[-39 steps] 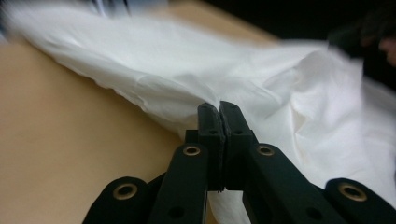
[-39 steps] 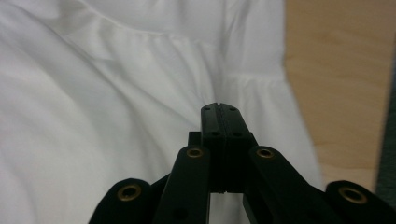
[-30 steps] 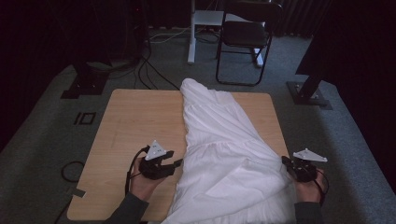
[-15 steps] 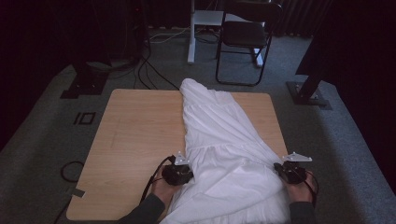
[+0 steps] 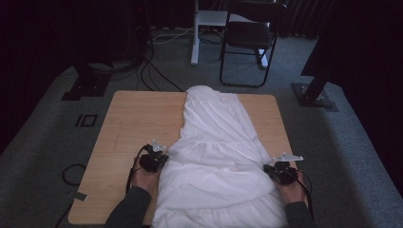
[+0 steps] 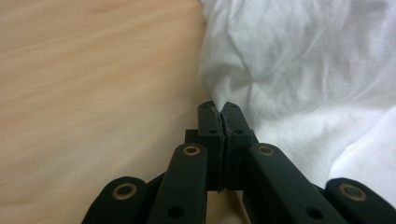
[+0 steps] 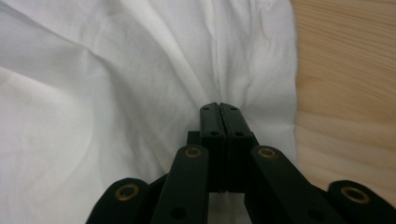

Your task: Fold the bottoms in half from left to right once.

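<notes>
High view: the dress [image 5: 218,161] lies lengthwise down the table [image 5: 138,118], its hem toward the person. The left gripper [image 6: 218,106] has just been closing and now pinches a fold at the dress's edge; the right gripper [image 7: 219,106] is pressed together on cloth too. Both bites look thin — a sharp pull could slip the fabric free.

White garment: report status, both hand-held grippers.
Left hand-held gripper shut on white garment edge. Right hand-held gripper shut on opposite edge. Nothing in the way.
</notes>
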The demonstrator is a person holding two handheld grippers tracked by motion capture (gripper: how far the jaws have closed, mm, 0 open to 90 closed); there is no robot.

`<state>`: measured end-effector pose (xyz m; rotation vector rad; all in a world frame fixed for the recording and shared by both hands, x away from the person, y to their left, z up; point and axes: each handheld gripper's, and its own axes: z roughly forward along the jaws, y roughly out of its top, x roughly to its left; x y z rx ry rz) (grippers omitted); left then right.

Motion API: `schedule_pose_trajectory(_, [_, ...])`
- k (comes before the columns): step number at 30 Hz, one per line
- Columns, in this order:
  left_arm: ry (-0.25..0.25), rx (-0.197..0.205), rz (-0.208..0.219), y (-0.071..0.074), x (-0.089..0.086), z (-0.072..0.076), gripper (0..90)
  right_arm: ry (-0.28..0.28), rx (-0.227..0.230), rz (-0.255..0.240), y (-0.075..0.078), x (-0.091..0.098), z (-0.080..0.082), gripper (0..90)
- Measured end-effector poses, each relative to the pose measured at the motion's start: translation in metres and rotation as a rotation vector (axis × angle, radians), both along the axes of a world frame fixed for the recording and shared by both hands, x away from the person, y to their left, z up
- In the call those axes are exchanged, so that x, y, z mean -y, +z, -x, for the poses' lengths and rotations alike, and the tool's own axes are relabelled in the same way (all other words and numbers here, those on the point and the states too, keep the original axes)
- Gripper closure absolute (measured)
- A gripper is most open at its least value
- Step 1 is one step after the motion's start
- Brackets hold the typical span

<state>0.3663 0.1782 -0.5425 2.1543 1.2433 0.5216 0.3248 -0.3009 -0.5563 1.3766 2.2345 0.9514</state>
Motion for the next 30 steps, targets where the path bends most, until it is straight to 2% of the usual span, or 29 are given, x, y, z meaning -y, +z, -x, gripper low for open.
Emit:
schedule_pose_trajectory(2, [0.043,0.004,-0.009,0.001,-0.011,-0.009,89.1,0.016,-0.005,-0.012,0.000,-0.010,-0.006,88.8])
schedule_pose_trajectory(7, [0.148,0.011,-0.015,0.004,-0.038,-0.033,89.0,0.053,0.008,0.049,0.003,-0.043,-0.029,89.0])
schedule_pose_trajectory(8, [0.176,0.017,0.002,0.005,-0.044,-0.038,89.0,0.059,0.012,0.059,0.004,-0.048,-0.036,89.1])
schedule_pose_trajectory(10, [0.211,0.016,0.004,0.005,-0.053,-0.047,89.0,0.059,0.019,0.070,0.004,-0.058,-0.050,89.2])
schedule_pose_trajectory(13, [0.217,0.027,0.029,0.010,-0.058,-0.056,88.6,0.016,0.034,0.088,0.005,-0.063,-0.072,89.4])
schedule_pose_trajectory(15, [0.182,0.046,0.048,0.014,-0.055,-0.058,86.6,-0.029,0.034,0.088,0.005,-0.062,-0.085,89.4])
schedule_pose_trajectory(16, [0.165,0.053,0.049,0.016,-0.054,-0.056,82.5,-0.047,0.036,0.104,0.006,-0.061,-0.089,89.3])
schedule_pose_trajectory(17, [0.160,0.055,0.045,0.019,-0.052,-0.054,76.2,-0.058,0.032,0.116,0.006,-0.060,-0.093,88.3])
schedule_pose_trajectory(19, [0.138,0.054,0.069,0.025,-0.052,-0.044,64.4,-0.075,0.029,0.115,0.011,-0.058,-0.095,76.2])
schedule_pose_trajectory(20, [0.126,0.059,0.074,0.028,-0.053,-0.037,61.0,-0.080,0.040,0.103,0.014,-0.056,-0.093,70.5])
schedule_pose_trajectory(22, [0.100,0.067,0.070,0.034,-0.054,-0.022,55.8,-0.064,0.075,0.045,0.024,-0.053,-0.084,64.1])
schedule_pose_trajectory(23, [0.087,0.075,0.074,0.037,-0.054,-0.013,54.3,-0.048,0.088,0.021,0.028,-0.054,-0.079,62.0])
schedule_pose_trajectory(24, [0.087,0.075,0.074,0.037,-0.054,-0.013,53.4,-0.022,0.098,0.011,0.032,-0.056,-0.074,60.2])
schedule_pose_trajectory(25, [0.053,0.087,0.059,0.041,-0.055,0.005,51.6,0.009,0.107,0.001,0.036,-0.060,-0.070,58.3])
schedule_pose_trajectory(26, [0.044,0.096,0.045,0.043,-0.056,0.014,50.4,0.046,0.110,-0.014,0.038,-0.064,-0.067,57.6])
schedule_pose_trajectory(27, [0.041,0.101,0.051,0.043,-0.057,0.023,49.9,0.076,0.113,-0.024,0.040,-0.068,-0.064,56.4])
schedule_pose_trajectory(28, [0.026,0.094,0.060,0.043,-0.058,0.031,49.4,0.104,0.113,-0.032,0.041,-0.074,-0.063,55.4])
schedule_pose_trajectory(30, [0.013,0.094,0.050,0.039,-0.059,0.047,47.3,0.151,0.111,-0.033,0.040,-0.085,-0.063,53.2])
